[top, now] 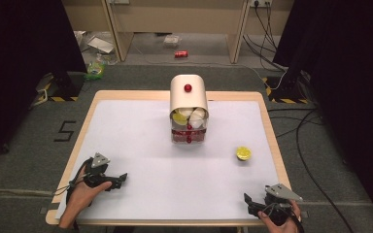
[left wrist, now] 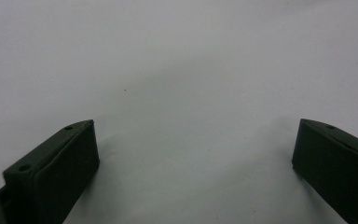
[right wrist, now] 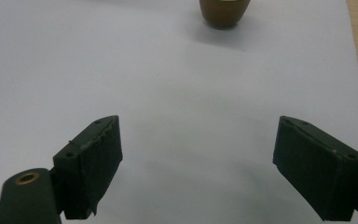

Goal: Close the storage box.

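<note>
We held the left gripper [top: 119,180] low over the near-left corner of the white table [top: 141,145], resting in the left hand [top: 80,194], with its grey three-cornered plate on top and its cable trailing back toward the table's edge. Its jaws stood wide apart in the left gripper view, and between them lay bare white tabletop. We held the right gripper [top: 248,204] at the near-right corner in the right hand [top: 284,221], pointing leftward and slightly away from us. Its jaws were likewise spread wide, clamped on nothing, with plain tabletop between them.

The nearest thing to our tools was the yellow lemon half [top: 243,154], sitting on the right part of the table, well apart from the right gripper and farther back. In the right gripper view it showed at the top edge as a brownish-yellow rounded shape [right wrist: 223,11], partly cut off, ahead of the open jaws and a little to the right of their middle.

At the back centre of the table stood a small cream roll-top cabinet [top: 188,97] with a red knob [top: 188,88]. Its opened front showed yellow and white items inside, too small to name, and a red lower drawer [top: 188,137] beneath them.
</note>
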